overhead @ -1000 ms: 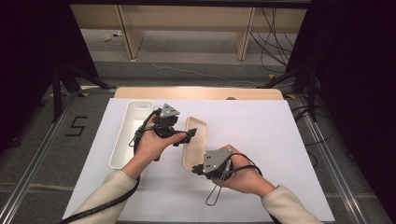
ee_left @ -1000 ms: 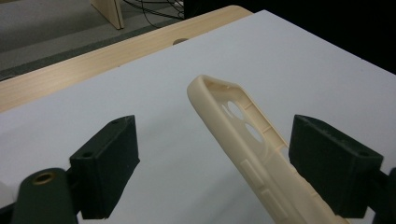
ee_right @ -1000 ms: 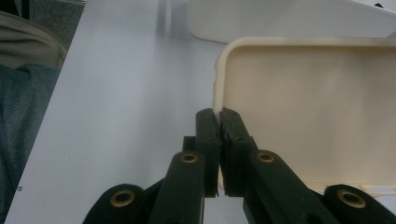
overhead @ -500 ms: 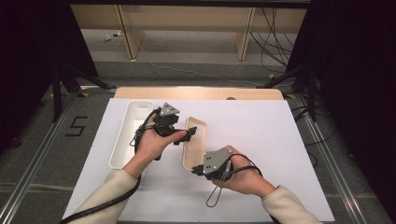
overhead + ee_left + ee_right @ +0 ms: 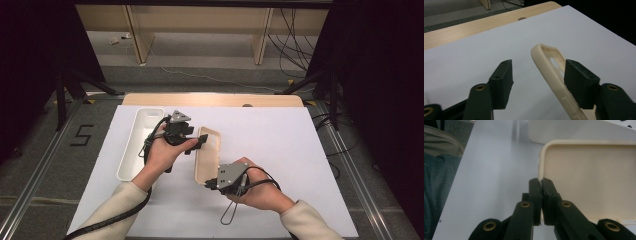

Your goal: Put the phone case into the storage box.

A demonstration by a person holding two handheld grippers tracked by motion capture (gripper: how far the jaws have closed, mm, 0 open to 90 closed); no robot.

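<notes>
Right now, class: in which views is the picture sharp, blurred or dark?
High view: table evenly lit, surroundings black, case fairly sharp. Left gripper view: case rim crisp, far edge soft. Right gripper view: near jaws sharp, the tray behind the case blurred.
</notes>
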